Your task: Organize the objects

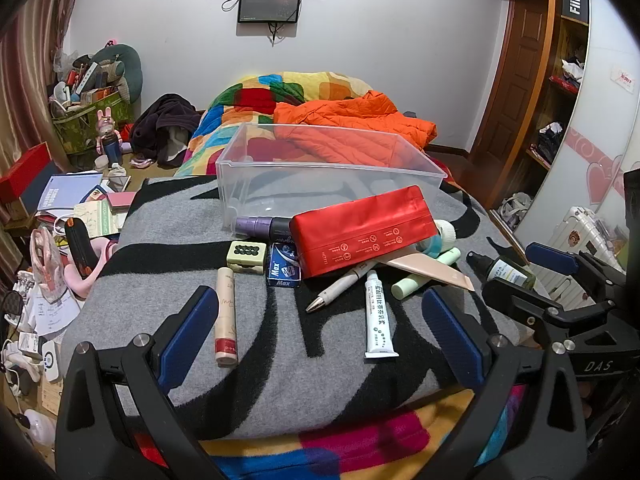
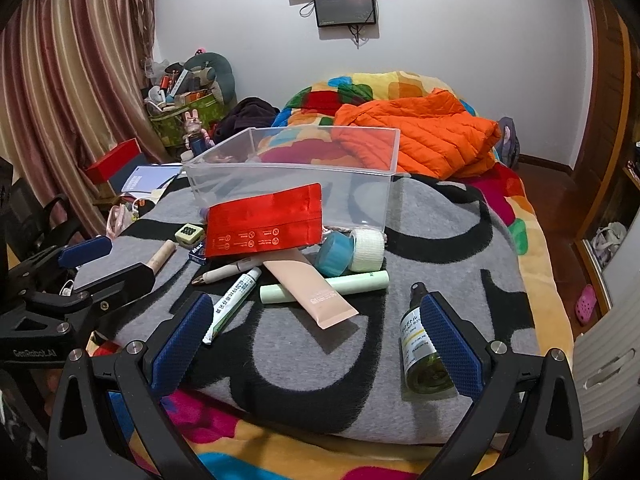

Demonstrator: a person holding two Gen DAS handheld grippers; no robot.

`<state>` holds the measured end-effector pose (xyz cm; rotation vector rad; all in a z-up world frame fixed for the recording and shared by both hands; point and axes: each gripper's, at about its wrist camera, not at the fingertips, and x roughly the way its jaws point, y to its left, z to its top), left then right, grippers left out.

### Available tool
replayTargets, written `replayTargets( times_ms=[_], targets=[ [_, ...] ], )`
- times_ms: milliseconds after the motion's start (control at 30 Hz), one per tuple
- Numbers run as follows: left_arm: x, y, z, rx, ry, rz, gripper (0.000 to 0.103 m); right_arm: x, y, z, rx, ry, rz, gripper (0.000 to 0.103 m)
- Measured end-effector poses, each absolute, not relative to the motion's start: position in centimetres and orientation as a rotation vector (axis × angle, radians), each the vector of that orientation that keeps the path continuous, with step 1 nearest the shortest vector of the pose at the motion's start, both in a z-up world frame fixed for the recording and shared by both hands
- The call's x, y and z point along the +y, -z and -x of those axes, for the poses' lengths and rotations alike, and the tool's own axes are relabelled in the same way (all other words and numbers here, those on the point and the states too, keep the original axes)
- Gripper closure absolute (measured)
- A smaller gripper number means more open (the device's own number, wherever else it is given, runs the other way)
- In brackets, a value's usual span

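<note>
A clear plastic bin (image 1: 332,168) (image 2: 292,176) stands empty on the grey-and-black blanket. In front of it lies a red foil pouch (image 1: 362,230) (image 2: 266,224) over a pile of small toiletries: a white tube (image 1: 378,320) (image 2: 232,300), a beige tube (image 2: 316,288), a green stick (image 2: 332,286), a pen (image 1: 340,286), a pink lip tube (image 1: 226,316) and a green spray bottle (image 2: 420,344) (image 1: 504,270). My left gripper (image 1: 320,328) is open above the blanket near the lip tube. My right gripper (image 2: 320,336) is open, its right finger beside the spray bottle.
A blue Max box (image 1: 285,270), a green pill case (image 1: 246,256), a purple bottle (image 1: 260,227) and tape rolls (image 2: 350,254) lie by the pouch. An orange jacket (image 1: 352,128) lies behind the bin. Cluttered floor (image 1: 60,240) lies to the left, wardrobe (image 1: 560,100) to the right.
</note>
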<state>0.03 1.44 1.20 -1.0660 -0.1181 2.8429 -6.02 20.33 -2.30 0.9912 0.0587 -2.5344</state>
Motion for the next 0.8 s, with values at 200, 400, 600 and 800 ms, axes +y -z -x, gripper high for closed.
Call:
replayTargets(
  times_ms=[200,400,600,800],
  targets=[
    [1.40,-1.26,-0.05,-0.119,-2.841,1.066,0.000,20.32,2.27,6.04,0.060,2.534,-0.990,0.000],
    [1.55,-1.33,-0.07,-0.120,-2.838,1.066,0.000,20.19,2.23,5.98,0.061,2.532,-0.992,0.000],
    [1.55,-1.33,-0.12,-0.121,-2.835,1.069,0.000,20.19,2.22,5.98,0.061,2.532,-0.992,0.000],
    [1.38,-1.34,-0.24,-0.132,-2.832,1.072,0.000,19.93,2.13,5.93,0.062,2.532,-0.987,0.000]
  ],
)
